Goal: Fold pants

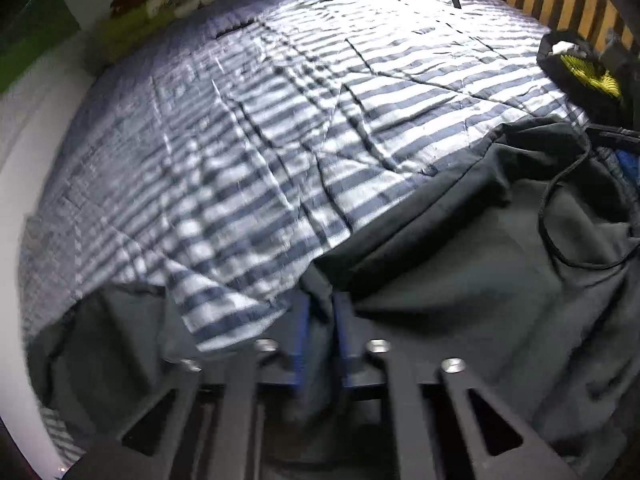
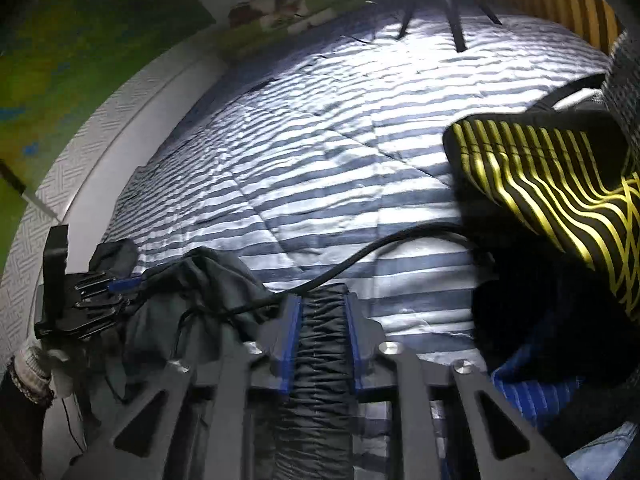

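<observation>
Dark pants [image 1: 460,280] lie crumpled on a blue-and-white striped bedspread [image 1: 280,120]. In the left wrist view my left gripper [image 1: 320,312] has its blue pads close together, with a fold of the dark cloth pinched between them at the pants' edge. The right wrist view shows my right gripper [image 2: 324,308] shut on the gathered elastic waistband [image 2: 322,340], which runs straight down between its blue pads. The left gripper [image 2: 124,286] appears there at the far left, held by a gloved hand [image 2: 36,360] and gripping the bunched pants [image 2: 200,280]. A black cord [image 2: 360,254] crosses the bedspread [image 2: 320,160].
A black item with yellow stripes [image 2: 540,184] lies at the right, seen too as a yellow-striped item [image 1: 580,68] in the left wrist view. Blue striped cloth [image 2: 532,396] sits below it. Tripod legs [image 2: 452,20] stand at the back. A white bed edge [image 1: 24,140] borders the left.
</observation>
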Available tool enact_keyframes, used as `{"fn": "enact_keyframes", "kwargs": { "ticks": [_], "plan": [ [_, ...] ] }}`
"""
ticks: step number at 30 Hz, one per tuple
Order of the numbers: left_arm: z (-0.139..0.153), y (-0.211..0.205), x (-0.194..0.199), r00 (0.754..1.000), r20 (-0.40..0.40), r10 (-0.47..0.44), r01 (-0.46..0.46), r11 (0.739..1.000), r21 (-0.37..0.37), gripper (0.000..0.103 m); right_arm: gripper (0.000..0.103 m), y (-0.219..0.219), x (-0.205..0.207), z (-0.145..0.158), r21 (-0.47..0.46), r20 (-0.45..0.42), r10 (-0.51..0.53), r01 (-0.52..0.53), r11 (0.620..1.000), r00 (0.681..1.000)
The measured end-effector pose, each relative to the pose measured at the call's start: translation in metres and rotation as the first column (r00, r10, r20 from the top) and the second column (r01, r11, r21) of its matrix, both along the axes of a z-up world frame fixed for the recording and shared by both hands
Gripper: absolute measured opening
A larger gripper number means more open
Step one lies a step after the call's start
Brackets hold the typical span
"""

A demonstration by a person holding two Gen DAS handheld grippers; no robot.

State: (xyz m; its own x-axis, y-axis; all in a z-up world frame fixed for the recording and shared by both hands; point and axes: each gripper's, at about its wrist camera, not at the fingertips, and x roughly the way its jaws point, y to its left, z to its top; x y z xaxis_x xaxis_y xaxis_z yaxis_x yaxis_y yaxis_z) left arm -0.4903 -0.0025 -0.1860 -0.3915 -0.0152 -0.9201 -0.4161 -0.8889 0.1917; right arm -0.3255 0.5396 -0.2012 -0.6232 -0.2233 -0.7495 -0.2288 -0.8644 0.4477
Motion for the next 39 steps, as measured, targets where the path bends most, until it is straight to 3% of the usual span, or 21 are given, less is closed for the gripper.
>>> {"fn": "enact_keyframes", "kwargs": {
  "ticks": [3, 5, 6, 7, 9, 11, 12, 13, 17, 19, 23, 25, 27, 30, 34, 38, 39],
  "plan": [
    [0.015, -0.003, -0.01, 0.995, -0.024, 0.098, -0.095, 0.992, 0.085, 0.01, 0.008, 0.006, 0.006, 0.02, 0.043, -0.029, -0.058, 0.059, 0.997, 0.998],
    [0.028, -0.012, -0.015, 0.987, -0.002, 0.158, -0.155, 0.97, 0.184, 0.032, 0.008, 0.021, 0.017, 0.03, 0.097, -0.018, -0.18, 0.181, 0.979, 0.983],
    [0.034, -0.019, -0.014, 0.984, 0.013, 0.176, -0.174, 0.96, 0.217, 0.06, 0.008, 0.024, 0.02, 0.032, 0.116, -0.023, -0.213, 0.214, 0.97, 0.977],
    [0.04, -0.025, -0.012, 0.982, -0.001, 0.186, -0.181, 0.957, 0.226, 0.074, 0.011, 0.025, 0.023, 0.033, 0.123, -0.024, -0.229, 0.23, 0.965, 0.973],
    [0.057, -0.047, -0.004, 0.976, -0.06, 0.208, -0.19, 0.957, 0.219, 0.074, 0.011, 0.018, 0.021, 0.033, 0.121, 0.007, -0.199, 0.197, 0.973, 0.98],
    [0.072, -0.088, 0.004, 0.956, -0.083, 0.283, -0.255, 0.936, 0.243, 0.074, 0.017, 0.003, 0.023, 0.044, 0.186, 0.005, -0.185, 0.181, 0.966, 0.983],
    [0.08, -0.12, 0.011, 0.934, -0.089, 0.345, -0.31, 0.911, 0.272, 0.074, 0.033, -0.005, 0.025, 0.05, 0.207, 0.009, -0.172, 0.167, 0.964, 0.985],
    [0.085, -0.145, 0.016, 0.915, -0.092, 0.393, -0.352, 0.889, 0.293, 0.074, 0.041, -0.012, 0.026, 0.056, 0.232, 0.012, -0.164, 0.157, 0.96, 0.986],
    [0.102, -0.277, 0.048, 0.768, -0.084, 0.634, -0.571, 0.739, 0.357, 0.074, 0.041, -0.054, 0.051, 0.096, 0.354, -0.063, -0.166, 0.178, 0.918, 0.984],
    [0.105, -0.336, 0.064, 0.691, -0.094, 0.717, -0.647, 0.671, 0.362, 0.074, 0.041, -0.077, 0.062, 0.111, 0.327, -0.084, -0.141, 0.161, 0.931, 0.986],
    [0.106, -0.424, 0.082, 0.563, -0.098, 0.821, -0.742, 0.554, 0.377, 0.074, 0.041, -0.145, 0.087, 0.121, 0.238, -0.128, -0.072, 0.101, 0.966, 0.989],
    [0.103, -0.46, 0.086, 0.506, -0.09, 0.858, -0.776, 0.498, 0.386, 0.074, 0.041, -0.168, 0.088, 0.115, 0.182, -0.137, -0.046, 0.071, 0.981, 0.99],
    [0.092, -0.488, 0.082, 0.465, -0.081, 0.881, -0.804, 0.459, 0.377, 0.074, 0.041, -0.196, 0.077, 0.104, 0.188, -0.115, 0.001, 0.021, 0.982, 0.993],
    [0.07, -0.518, 0.071, 0.442, -0.047, 0.896, -0.825, 0.427, 0.37, 0.074, 0.041, -0.225, 0.06, 0.086, 0.262, -0.082, 0.052, -0.029, 0.965, 0.995],
    [0.036, -0.527, 0.039, 0.456, -0.021, 0.89, -0.833, 0.435, 0.341, 0.074, 0.041, -0.227, 0.048, 0.062, 0.25, -0.042, 0.07, -0.058, 0.967, 0.997],
    [0.0, -0.529, 0.013, 0.434, 0.096, 0.896, -0.827, 0.353, 0.438, 0.075, 0.041, -0.214, 0.041, 0.041, 0.248, 0.002, 0.03, -0.03, 0.968, 1.0],
    [-0.004, -0.523, 0.006, 0.434, 0.099, 0.896, -0.827, 0.352, 0.439, 0.064, 0.041, -0.21, 0.039, 0.038, 0.244, 0.009, 0.02, -0.021, 0.969, 1.0]
  ]
}}
